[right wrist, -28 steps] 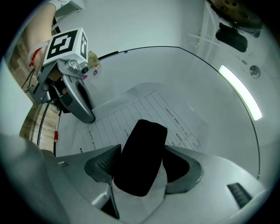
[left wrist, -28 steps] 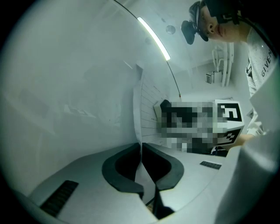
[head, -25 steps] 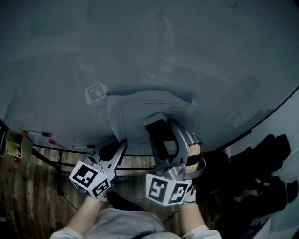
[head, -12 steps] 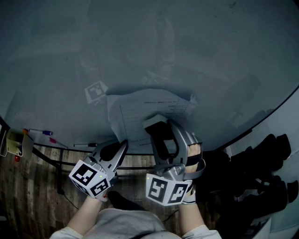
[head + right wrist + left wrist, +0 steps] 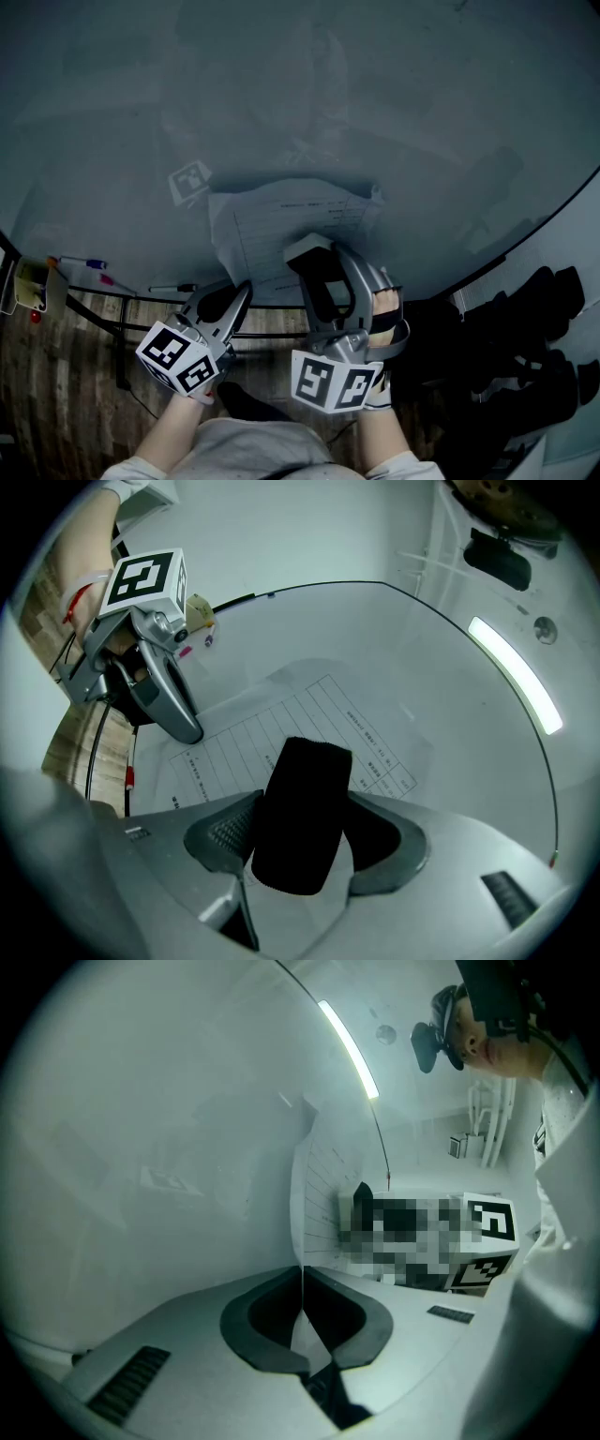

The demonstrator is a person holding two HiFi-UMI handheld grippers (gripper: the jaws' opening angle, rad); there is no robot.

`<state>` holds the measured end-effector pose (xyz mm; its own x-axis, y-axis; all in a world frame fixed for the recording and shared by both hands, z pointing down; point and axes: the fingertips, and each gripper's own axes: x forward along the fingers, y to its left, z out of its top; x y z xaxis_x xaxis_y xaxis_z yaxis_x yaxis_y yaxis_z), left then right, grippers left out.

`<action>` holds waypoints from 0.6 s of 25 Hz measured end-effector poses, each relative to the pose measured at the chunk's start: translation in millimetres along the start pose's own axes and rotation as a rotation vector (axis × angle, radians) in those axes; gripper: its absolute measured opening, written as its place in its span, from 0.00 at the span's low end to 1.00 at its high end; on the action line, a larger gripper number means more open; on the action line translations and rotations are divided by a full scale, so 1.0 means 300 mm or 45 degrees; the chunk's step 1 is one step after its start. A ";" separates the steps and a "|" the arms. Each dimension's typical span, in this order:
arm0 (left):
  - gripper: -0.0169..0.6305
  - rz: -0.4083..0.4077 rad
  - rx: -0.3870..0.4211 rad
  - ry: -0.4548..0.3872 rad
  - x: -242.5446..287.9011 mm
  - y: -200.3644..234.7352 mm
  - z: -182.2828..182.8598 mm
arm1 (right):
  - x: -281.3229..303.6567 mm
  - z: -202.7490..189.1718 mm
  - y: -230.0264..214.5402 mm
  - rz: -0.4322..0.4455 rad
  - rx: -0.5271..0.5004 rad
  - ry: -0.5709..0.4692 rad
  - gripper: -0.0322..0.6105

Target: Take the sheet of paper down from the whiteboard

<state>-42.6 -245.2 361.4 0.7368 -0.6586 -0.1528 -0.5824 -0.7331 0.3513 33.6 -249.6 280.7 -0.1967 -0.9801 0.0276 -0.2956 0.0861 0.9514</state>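
Directly ahead: block between the right jaws, sheet edge in the left

The sheet of paper (image 5: 281, 220) is seen lying flat against the whiteboard (image 5: 281, 94), low on it, with both grippers pointed at it. A black block (image 5: 300, 808) is set on the lower middle of the sheet. It is judged to be what pins the paper to the board, though that cannot be confirmed.

The block lies straight in front of the right gripper (image 5: 314, 255), between its two jaws. Its long axis runs away along the jaws and leans a little to the right in the right gripper view. The jaws are closing round it. One pad is seen at the block's side, but a firm squeeze from both pads is not yet shown.

The left gripper (image 5: 245, 287) is closed on the sheet's lower left edge. In the left gripper view its jaws are met in a thin line, with the paper's edge rising out of them. It is placed just beside the right gripper, to the left of the block.

The coming move is therefore judged to turn on the right side. The block would need to be drawn straight back off the board, away from the paper's face, while the sheet is held by the left gripper. If the block were dragged sideways, the sheet could be creased or tugged against that hold.
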 end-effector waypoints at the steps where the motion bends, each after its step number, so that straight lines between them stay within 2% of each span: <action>1: 0.05 0.001 0.000 0.001 -0.004 0.000 -0.003 | -0.002 0.001 0.003 0.001 0.002 0.000 0.49; 15: 0.05 -0.010 -0.037 0.025 -0.047 -0.030 -0.039 | -0.055 0.009 0.018 0.001 0.026 0.000 0.48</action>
<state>-43.5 -227.3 371.2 0.7481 -0.6491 -0.1380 -0.5665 -0.7330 0.3767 32.7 -232.4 284.6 -0.1971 -0.9800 0.0283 -0.3147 0.0906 0.9449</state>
